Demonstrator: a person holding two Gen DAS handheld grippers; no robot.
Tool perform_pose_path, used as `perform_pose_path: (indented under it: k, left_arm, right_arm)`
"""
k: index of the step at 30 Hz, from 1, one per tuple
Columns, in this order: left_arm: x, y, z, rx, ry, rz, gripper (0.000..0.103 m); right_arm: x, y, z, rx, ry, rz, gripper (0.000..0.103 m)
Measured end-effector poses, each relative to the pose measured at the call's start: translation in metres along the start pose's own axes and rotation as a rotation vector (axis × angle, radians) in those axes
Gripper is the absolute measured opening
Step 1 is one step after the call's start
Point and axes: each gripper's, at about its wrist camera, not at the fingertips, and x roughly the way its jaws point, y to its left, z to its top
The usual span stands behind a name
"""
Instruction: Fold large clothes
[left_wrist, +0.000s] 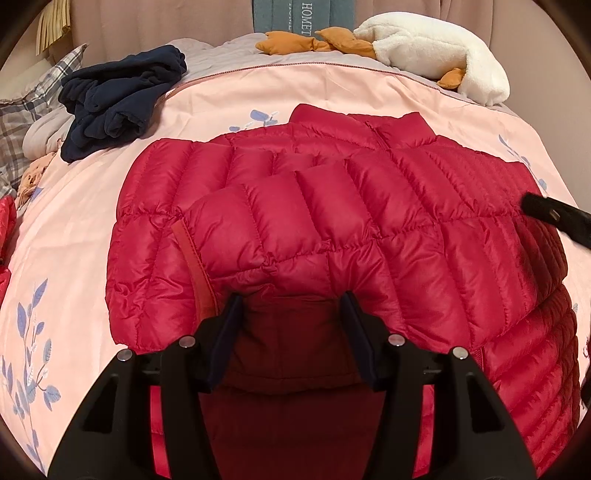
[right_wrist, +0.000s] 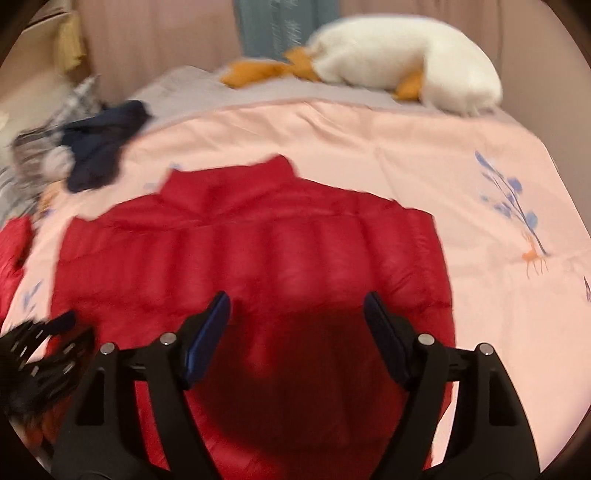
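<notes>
Jacket half-folded, both claws free

Claws first, nearest to us: our left gripper (left_wrist: 291, 314) hangs wide over the near part of the red jacket (left_wrist: 332, 229), nothing between its pads. Our right gripper (right_wrist: 297, 317) is spread just as wide over the same jacket (right_wrist: 251, 258); that view is blurred, so we cannot tell whether either pad touches cloth.

Jacket lies flat on the pink quilt (left_wrist: 92, 240), collar away from us. One sleeve (left_wrist: 266, 218) is laid across the chest. We judge the sleeve-in step done on that side, body fold not yet made.

Next move, as we read it: take the near hem at two corners and carry it toward the collar.

Farther off: a dark blue garment (left_wrist: 122, 99) bunched at left, a white plush toy (left_wrist: 436, 51) at the headboard.
</notes>
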Motion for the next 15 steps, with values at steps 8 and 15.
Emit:
perform_pose_path:
  k: [8, 15]
  left_arm:
    - [0.002, -0.001, 0.0, 0.008, 0.0, 0.007, 0.056]
    - [0.001, 0.0, -0.001, -0.001, -0.002, 0.0, 0.056]
  right_arm:
    - [0.029, 0.032, -0.036, -0.187, 0.081, -0.042, 0.078]
    - [0.002, 0.025, -0.035, -0.137, 0.026, -0.007, 0.076]
